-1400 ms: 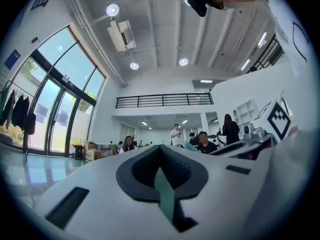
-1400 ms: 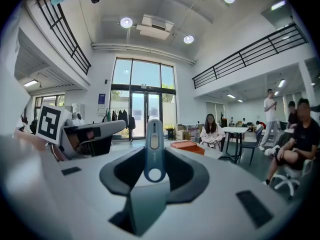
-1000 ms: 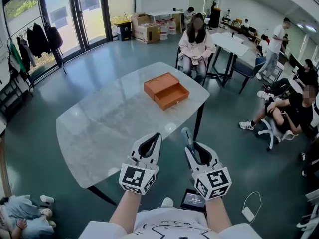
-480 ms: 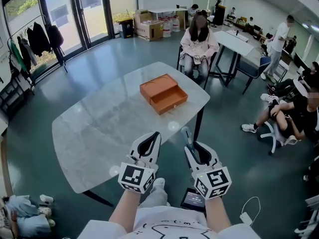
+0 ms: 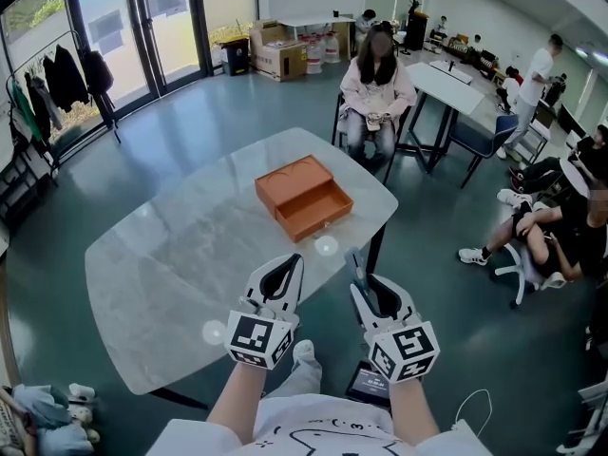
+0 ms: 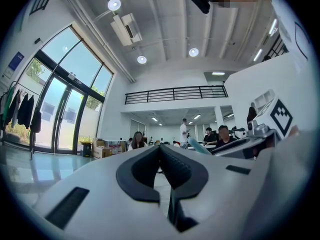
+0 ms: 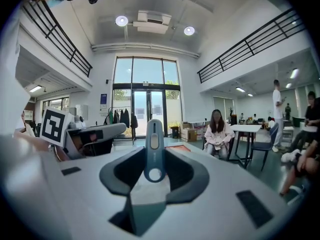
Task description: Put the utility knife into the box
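Observation:
An orange box with its drawer pulled open sits on the far right part of the pale marble table. My right gripper hovers over the near table edge, shut on a blue-grey utility knife that stands upright between its pads. The right gripper view shows the knife gripped at mid-length, with the box far beyond it. My left gripper hovers beside the right one with its jaws together and nothing in them; they meet in the left gripper view.
A seated person in pink faces the table's far end. A white table with chairs and more people are at the right. Cardboard boxes stand at the back, a coat rack at the left, a small screen on the floor.
Both grippers keep their pose and grip. In the head view the table and box have drifted left and a little lower as the camera moved.

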The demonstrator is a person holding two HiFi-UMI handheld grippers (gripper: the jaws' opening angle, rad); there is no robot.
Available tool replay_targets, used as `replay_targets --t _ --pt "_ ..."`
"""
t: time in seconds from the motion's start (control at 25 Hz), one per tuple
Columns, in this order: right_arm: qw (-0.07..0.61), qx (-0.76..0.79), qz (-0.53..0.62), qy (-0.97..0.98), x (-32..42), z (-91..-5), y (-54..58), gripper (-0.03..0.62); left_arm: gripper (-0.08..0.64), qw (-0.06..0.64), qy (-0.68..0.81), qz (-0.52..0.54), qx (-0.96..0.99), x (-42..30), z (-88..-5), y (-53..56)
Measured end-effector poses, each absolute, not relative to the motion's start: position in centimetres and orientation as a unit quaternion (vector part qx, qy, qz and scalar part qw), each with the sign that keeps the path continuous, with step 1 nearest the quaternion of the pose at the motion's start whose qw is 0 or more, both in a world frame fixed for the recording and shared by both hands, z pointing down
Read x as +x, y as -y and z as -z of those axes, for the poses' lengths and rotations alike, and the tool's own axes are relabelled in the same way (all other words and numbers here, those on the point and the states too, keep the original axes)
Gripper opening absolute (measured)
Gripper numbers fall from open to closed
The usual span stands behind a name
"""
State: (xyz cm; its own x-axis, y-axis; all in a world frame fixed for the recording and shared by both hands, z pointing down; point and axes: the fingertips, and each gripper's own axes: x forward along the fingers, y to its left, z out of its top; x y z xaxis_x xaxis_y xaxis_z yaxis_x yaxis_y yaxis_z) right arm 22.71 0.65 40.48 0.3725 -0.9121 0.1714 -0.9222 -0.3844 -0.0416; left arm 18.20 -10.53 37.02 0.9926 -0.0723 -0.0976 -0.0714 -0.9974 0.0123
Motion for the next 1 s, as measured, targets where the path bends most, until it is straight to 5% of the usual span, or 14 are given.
replay_targets --t 1.0 --pt "0.103 0.78 -0.119 0.606 37.6 -43.4 15.7 0.133 0.015 0.035 0.095 0.03 0.994 31.5 -40.1 25.9"
